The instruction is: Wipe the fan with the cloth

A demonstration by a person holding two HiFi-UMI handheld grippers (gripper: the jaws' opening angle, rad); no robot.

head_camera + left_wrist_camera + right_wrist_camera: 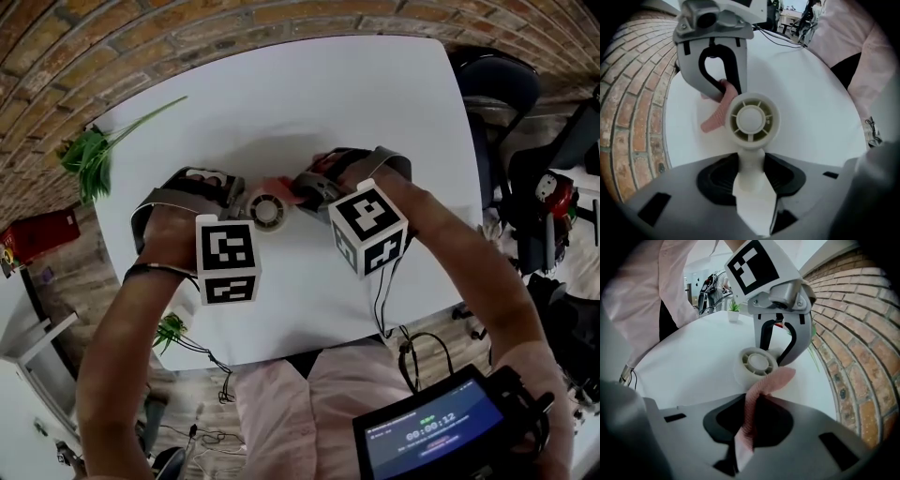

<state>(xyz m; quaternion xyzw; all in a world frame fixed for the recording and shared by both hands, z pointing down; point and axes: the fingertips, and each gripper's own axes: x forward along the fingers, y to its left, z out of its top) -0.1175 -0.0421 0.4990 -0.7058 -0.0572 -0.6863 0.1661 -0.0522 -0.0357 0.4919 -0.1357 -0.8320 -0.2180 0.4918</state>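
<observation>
Two grippers work over one table (309, 84). The left gripper (751, 176) clamps the handle of the single white fan (750, 118) at mid-table. The right gripper (749, 420) grips one pink cloth (761, 385), whose free end lies against the fan's rim. One leafy sprig (89, 155) and one potted plant (171, 328) sit at the table's edges.

A white counter (309, 94) fills the middle of the head view. At its ten o'clock edge lies a leafy green sprig (89, 155), and at seven o'clock stands a small potted plant (171, 330). A brick wall (141, 37) runs along twelve o'clock. A red box (37, 234) sits at nine, a dark office chair (497, 89) at two, and a lit screen (431, 436) at five.
</observation>
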